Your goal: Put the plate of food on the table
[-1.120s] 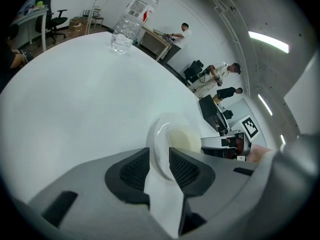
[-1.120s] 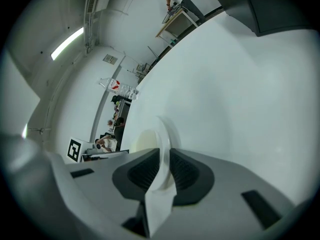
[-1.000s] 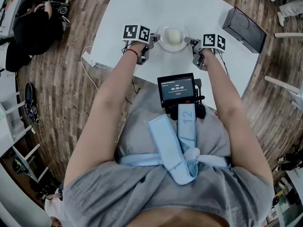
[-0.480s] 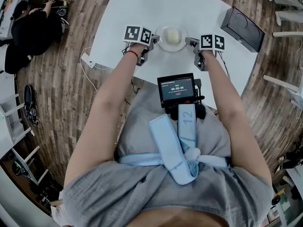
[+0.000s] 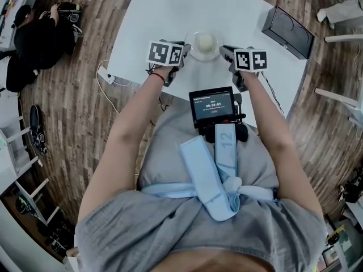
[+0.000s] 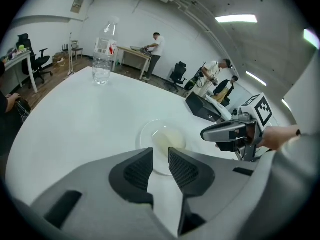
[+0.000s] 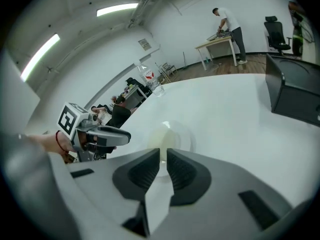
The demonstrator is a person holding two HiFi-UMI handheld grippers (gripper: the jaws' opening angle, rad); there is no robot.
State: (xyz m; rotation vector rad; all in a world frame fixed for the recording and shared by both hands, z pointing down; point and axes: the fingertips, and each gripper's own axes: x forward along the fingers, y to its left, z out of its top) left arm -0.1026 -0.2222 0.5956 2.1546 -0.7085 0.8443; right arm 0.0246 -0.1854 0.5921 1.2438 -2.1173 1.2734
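The plate (image 5: pixel 205 43) is seen resting flat on the white bench (image 5: pixel 170 16), near the edge closest to the person and at 12 o'clock from the body, with a pale mound of food (image 5: pixel 206 41) at its centre. It looks clear and thin-rimmed, so it is judged to be light and stiff but smooth enough to slip, and breakable if it is glass (the material cannot be told for certain). The food looks soft and unfixed, and could slide if the plate were tipped. Should it need shifting, hold would best be taken on the rim at two opposite points, 9 o'clock and 3 o'clock, and the plate kept level. The left tongs (image 6: pixel 160 159) are held just off the rim at the plate's 9 o'clock, their tips parted by a narrow gap with only bare bench and the plate's near edge seen beyond them. The right tongs (image 7: pixel 163 156) are placed likewise at 3 o'clock, parted by a still narrower slit and pinching nothing. Both forearms are stretched forward and angled inward, so the two tools face each other across the plate. The task appears done as things lie.
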